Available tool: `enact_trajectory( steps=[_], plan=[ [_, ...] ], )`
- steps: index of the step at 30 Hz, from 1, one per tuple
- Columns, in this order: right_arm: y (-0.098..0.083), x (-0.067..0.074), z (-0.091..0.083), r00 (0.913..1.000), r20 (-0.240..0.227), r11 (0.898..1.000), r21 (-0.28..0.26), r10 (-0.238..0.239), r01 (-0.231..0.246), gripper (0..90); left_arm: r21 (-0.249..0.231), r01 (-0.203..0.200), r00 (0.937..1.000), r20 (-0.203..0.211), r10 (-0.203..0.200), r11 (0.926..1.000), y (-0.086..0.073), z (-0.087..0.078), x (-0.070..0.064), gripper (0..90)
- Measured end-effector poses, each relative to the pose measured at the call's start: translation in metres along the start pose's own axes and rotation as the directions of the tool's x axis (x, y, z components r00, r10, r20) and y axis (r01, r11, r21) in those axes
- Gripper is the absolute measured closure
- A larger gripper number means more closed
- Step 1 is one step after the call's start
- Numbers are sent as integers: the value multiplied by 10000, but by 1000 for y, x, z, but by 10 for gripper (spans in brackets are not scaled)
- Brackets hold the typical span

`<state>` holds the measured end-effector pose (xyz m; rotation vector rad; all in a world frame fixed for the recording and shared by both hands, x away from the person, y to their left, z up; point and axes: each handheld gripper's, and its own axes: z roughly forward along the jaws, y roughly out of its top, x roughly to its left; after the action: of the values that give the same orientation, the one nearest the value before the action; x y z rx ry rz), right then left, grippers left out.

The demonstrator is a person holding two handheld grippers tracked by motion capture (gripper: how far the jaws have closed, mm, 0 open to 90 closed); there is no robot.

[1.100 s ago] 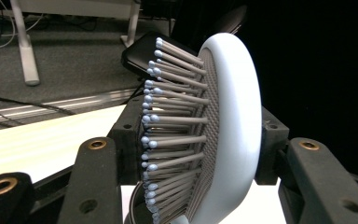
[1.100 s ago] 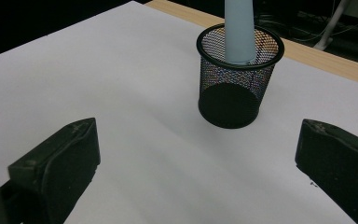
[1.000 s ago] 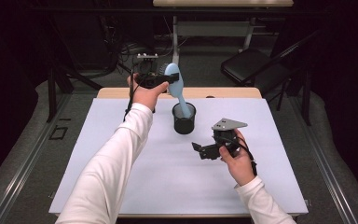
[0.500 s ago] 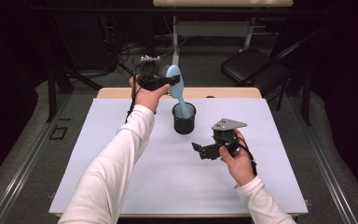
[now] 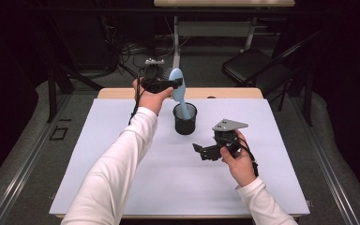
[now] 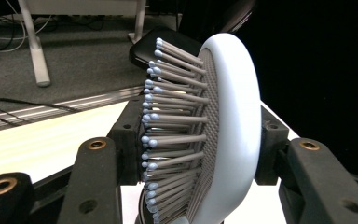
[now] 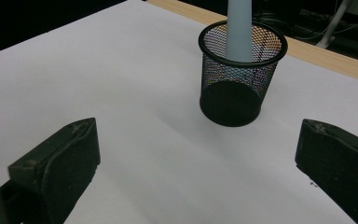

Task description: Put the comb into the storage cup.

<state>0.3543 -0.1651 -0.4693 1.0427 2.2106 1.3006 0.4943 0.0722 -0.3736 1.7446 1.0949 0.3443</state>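
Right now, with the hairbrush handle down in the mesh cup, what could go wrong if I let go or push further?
The left gripper clamps the hairbrush by its head, with the handle tilted inside the mesh cup. On release the top-heavy brush may tip the light cup. Pushing down at that slant could slide the cup across the table. The right gripper is open and apart, not steadying it.

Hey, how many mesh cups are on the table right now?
1. The black mesh cup stands near the middle of the white table, with the handle of the blue hairbrush inside it; the left gripper clamps the brush head.

Overhead plus two close gripper views
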Motion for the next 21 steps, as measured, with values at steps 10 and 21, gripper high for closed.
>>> enact_trajectory(
  steps=[10,21],
  plan=[
    [0,0,0,10000,-6,10000,-1,3,-3,0,147,-92,9999,-121,94,9999,-5,5,0,494],
    [0,0,0,10000,-7,10000,20,24,-24,0,234,-59,9998,-206,64,9997,-9,9,4,494]
  ],
)
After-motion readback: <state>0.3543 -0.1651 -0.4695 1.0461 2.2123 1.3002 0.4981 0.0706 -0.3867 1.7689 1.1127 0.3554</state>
